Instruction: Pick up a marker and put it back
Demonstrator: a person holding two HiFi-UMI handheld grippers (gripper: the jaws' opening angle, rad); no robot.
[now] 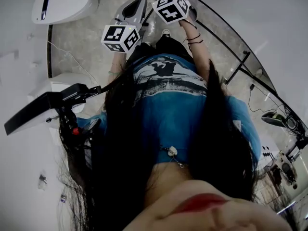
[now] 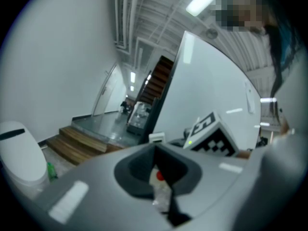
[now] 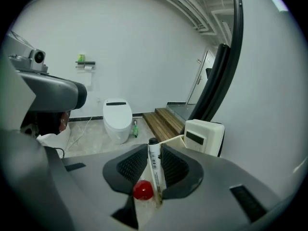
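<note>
A white marker (image 3: 155, 166) with a black cap stands between the dark pads (image 3: 132, 165) of my right gripper (image 3: 154, 159), which is shut on it; the cap pokes out past the fingertips. My left gripper (image 2: 156, 165) has its pads pressed together with no marker between them. In the head view both grippers are held up in front of the person's body, the left marker cube (image 1: 120, 36) beside the right marker cube (image 1: 171, 7). The right cube (image 2: 211, 136) also shows in the left gripper view.
A white toilet (image 1: 62, 3) stands on the floor ahead, with wooden steps (image 3: 166, 121) beside it. A white box (image 3: 204, 136) sits close behind the right jaws. A dark curved rail (image 1: 240, 49) runs at the right, and a device with a black arm (image 1: 43, 109) at the left.
</note>
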